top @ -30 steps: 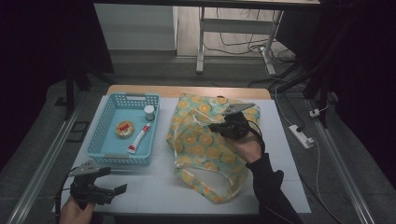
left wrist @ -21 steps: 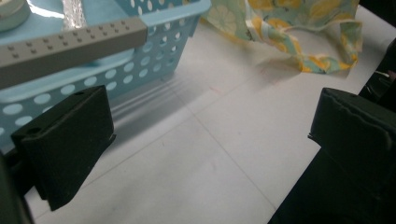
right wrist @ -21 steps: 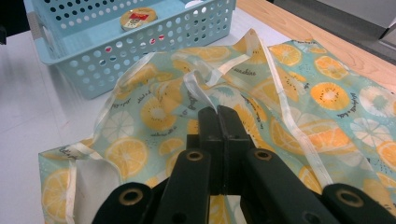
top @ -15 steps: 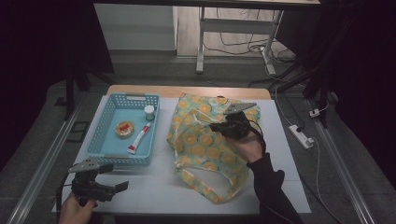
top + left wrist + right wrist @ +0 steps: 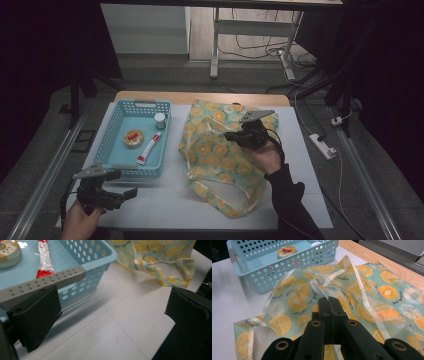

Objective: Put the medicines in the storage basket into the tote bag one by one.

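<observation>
A soft cloth bag printed with orange and lemon slices on pale green (image 5: 220, 155) is lying spread over the middle of the white table top (image 5: 165, 200), its pale strap running along the upper edge. The right gripper (image 5: 231, 135) is resting over the bag's upper part with its two black jaws pressed together, pinching a narrow pale strip of the bag's strap (image 5: 318, 288) at their tips; in the right gripper view the strip is rising in a small loop out of the closed jaws. The person's dark sleeve (image 5: 290, 200) is lying across the lower right part of the bag.

Just beside the bag, on its left, a light blue perforated plastic basket (image 5: 116, 150) is standing on the table. Inside it a round flat tin with a red and yellow lid (image 5: 133, 138), a red and white tube (image 5: 149, 149) and a small white-capped jar (image 5: 159, 120) are lying apart from one another. The basket's near corner is sitting close to the bag's left edge, with a bare strip of table between them.

The left gripper (image 5: 127, 192) is hovering over the near left part of the table, in front of the basket, with its jaws standing wide apart and nothing between them; in the left gripper view the basket's corner (image 5: 100, 262) and the bag's crumpled hem (image 5: 165, 277) are showing beyond the jaws.
</observation>
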The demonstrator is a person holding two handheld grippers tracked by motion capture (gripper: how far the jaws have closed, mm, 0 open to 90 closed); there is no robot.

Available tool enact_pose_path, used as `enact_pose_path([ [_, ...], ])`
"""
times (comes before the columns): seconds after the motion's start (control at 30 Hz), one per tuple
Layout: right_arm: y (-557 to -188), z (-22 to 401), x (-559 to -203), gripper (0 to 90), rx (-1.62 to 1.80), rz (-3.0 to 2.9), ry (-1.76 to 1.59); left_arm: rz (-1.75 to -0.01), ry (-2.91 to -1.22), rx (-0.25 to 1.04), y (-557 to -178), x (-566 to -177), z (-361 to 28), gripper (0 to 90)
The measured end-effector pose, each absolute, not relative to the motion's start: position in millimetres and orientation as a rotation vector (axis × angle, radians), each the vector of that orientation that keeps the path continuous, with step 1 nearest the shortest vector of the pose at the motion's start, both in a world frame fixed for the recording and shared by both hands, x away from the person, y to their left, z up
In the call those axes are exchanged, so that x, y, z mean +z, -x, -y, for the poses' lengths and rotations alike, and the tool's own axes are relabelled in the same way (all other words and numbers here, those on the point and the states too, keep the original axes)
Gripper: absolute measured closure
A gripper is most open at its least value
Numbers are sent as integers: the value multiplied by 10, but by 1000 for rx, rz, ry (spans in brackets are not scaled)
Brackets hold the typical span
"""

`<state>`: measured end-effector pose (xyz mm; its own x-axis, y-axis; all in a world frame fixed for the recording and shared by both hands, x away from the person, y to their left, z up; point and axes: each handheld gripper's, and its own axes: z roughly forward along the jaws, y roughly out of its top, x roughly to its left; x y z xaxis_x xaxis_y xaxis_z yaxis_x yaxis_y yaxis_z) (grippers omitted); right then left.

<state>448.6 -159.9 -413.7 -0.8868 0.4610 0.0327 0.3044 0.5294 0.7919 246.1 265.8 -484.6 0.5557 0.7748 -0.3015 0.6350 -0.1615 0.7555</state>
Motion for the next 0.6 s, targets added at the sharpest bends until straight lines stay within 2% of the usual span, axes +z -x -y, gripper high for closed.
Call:
enact_pose_path([
  [0.6, -4493, 1587, -4152, 899, 1284, -2596, -641, -1216, -1897, 249, -2821, -4721, -2694, 2],
])
